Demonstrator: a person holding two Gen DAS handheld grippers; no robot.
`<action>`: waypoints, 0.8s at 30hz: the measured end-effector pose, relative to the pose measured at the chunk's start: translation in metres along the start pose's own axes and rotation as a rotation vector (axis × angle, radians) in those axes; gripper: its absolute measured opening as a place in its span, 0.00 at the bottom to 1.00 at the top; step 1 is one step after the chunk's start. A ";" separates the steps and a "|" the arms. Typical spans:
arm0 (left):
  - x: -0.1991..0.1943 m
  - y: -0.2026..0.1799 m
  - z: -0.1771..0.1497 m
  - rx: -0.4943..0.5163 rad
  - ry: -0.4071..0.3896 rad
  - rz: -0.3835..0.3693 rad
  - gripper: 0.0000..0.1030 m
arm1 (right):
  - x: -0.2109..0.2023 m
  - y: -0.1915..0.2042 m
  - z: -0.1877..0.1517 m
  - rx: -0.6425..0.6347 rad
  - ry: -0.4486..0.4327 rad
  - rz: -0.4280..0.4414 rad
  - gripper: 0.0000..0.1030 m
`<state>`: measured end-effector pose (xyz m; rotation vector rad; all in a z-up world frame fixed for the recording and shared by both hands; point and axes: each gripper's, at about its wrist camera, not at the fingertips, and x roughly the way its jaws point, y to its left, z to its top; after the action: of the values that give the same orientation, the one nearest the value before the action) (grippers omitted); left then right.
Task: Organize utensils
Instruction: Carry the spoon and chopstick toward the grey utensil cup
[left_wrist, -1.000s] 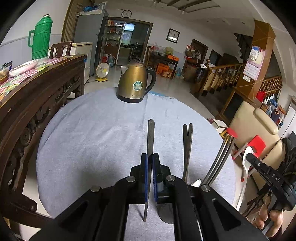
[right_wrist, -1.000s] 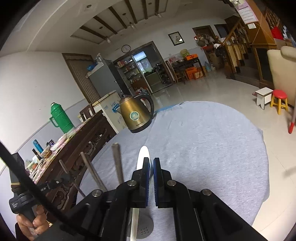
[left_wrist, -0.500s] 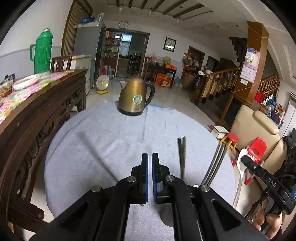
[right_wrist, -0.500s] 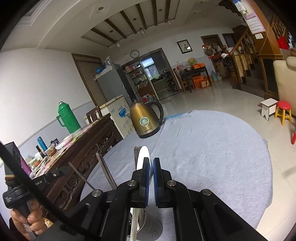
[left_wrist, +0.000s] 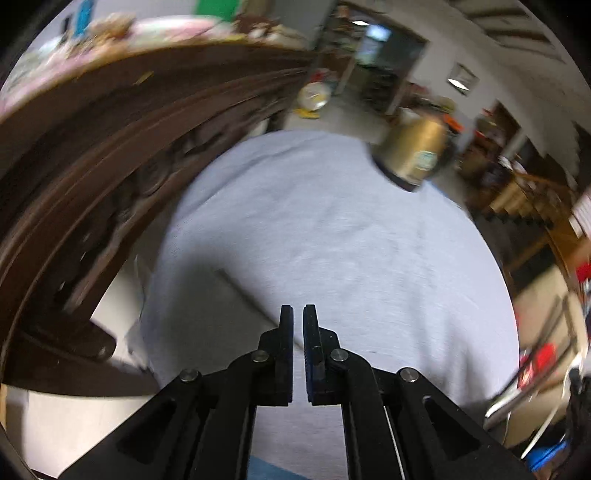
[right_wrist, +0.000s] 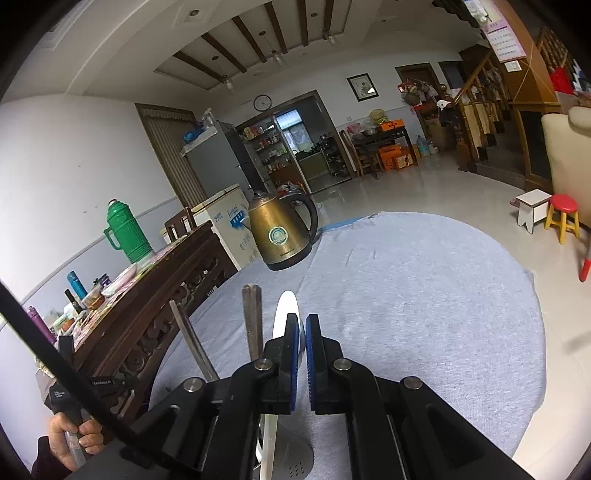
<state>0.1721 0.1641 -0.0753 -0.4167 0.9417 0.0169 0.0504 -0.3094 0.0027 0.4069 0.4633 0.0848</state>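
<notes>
Over the grey cloth of the desk (left_wrist: 332, 229), left hand-held gripper (left_wrist: 298, 317) with fingers almost together, only a thin slit between the pads, and nothing between them. Much motion blur in this view, so probably swinging across the desk and not aimed at anything yet. Brass kettle (left_wrist: 413, 151) far at the back edge, well apart from the working place.

Nearer to the person, right hand-held gripper (right_wrist: 301, 325) also narrow, pads close, with a white utensil handle (right_wrist: 285, 314) rising just behind the left pad; cannot tell if pinched or only standing behind. Below, a perforated metal holder (right_wrist: 295, 461), partly hidden under the gripper. Upright or leaning in it: flat metal handle (right_wrist: 252, 317) just beside the white one, and thin metal stick (right_wrist: 192, 343) leaning to the left. Standing so because the holder collects them handle up, easy to take later.

Judging from this, sorting almost done: no loose utensil seen on the cloth. Risk: pulling the right gripper away sideways and tipping the holder.
</notes>
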 end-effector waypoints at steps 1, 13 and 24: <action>0.004 0.007 -0.001 -0.030 0.016 0.008 0.04 | 0.001 -0.002 0.000 0.004 0.002 0.000 0.04; 0.081 0.013 0.021 -0.228 0.193 0.036 0.26 | 0.008 -0.023 -0.002 0.054 0.022 0.015 0.04; 0.110 0.015 0.019 -0.324 0.281 0.132 0.33 | 0.022 -0.044 -0.004 0.115 0.035 0.035 0.04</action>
<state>0.2498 0.1666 -0.1575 -0.6672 1.2485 0.2390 0.0681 -0.3443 -0.0269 0.5269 0.4972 0.0992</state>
